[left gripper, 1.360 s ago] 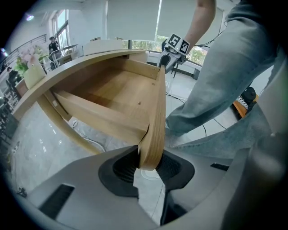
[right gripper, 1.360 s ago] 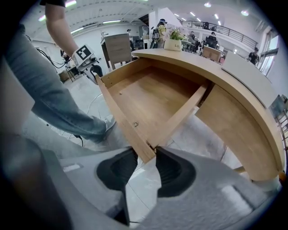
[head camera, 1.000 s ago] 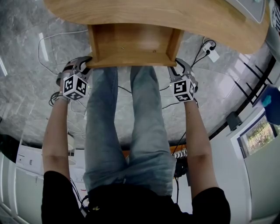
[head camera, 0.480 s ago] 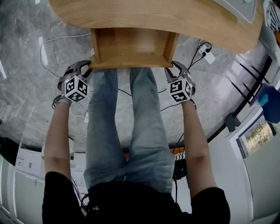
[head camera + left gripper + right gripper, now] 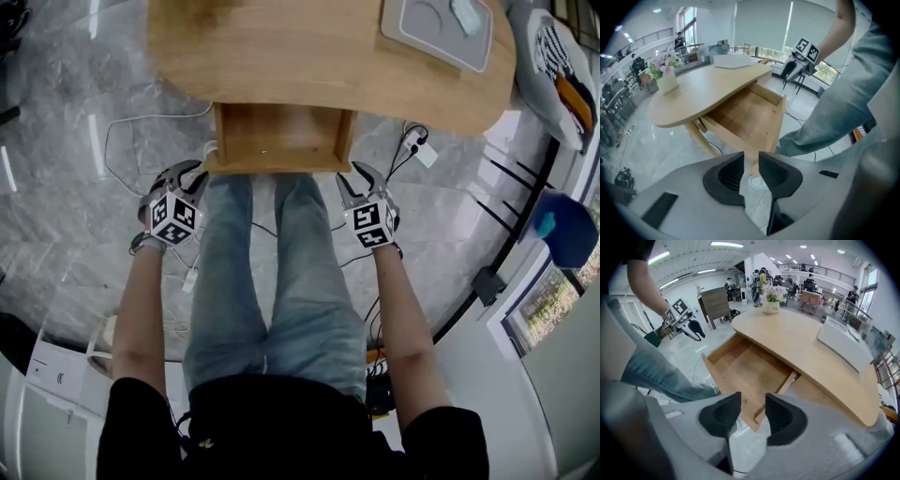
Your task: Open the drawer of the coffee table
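Off the front corners of the pulled-out light wooden drawer (image 5: 281, 136), my left gripper (image 5: 194, 172) and right gripper (image 5: 357, 178) have lifted away. Both are half open and empty, the left just narrowing and the right just widening. The opening looks done.

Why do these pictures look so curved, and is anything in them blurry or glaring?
Head view: fisheye bends the light wooden oval tabletop; the glossy grey marble floor shows white glare streaks. Left gripper view: round frame, dark corners, curved edges, yet the open wooden drawer stays sharp. Right gripper view: same rounding; ceiling strip lights blow out white.
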`<state>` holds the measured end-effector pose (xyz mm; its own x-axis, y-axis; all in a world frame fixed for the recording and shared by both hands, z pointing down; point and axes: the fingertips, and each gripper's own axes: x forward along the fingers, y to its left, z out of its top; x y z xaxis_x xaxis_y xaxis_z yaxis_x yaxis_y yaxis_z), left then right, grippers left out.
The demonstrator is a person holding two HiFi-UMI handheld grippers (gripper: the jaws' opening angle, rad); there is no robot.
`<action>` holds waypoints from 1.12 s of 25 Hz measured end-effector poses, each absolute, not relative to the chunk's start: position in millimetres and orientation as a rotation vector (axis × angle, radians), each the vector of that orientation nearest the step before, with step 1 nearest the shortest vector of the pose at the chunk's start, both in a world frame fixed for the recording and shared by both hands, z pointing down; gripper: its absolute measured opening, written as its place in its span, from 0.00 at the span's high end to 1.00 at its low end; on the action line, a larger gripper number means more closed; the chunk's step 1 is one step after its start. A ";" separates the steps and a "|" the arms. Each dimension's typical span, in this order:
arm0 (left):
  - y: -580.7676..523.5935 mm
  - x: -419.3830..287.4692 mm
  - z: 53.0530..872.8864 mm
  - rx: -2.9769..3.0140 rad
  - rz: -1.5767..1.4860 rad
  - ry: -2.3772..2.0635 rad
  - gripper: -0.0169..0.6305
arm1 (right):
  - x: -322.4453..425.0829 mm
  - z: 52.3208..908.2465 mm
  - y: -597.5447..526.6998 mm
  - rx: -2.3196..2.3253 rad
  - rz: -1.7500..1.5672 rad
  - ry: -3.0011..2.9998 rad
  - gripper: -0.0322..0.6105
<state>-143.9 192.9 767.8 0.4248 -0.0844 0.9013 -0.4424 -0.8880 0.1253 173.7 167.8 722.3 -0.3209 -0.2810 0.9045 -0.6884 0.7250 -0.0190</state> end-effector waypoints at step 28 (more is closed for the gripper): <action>67.7 -83.0 300.4 2.654 0.538 -0.974 0.95 | 53.8 316.8 52.0 1.033 0.400 -2.396 0.95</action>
<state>-83.0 67.7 300.4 0.7059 -0.5649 0.4274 -0.6625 -0.7401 0.1159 53.8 52.0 316.8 -0.5895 -0.5936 0.5478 -0.7394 0.6696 -0.0701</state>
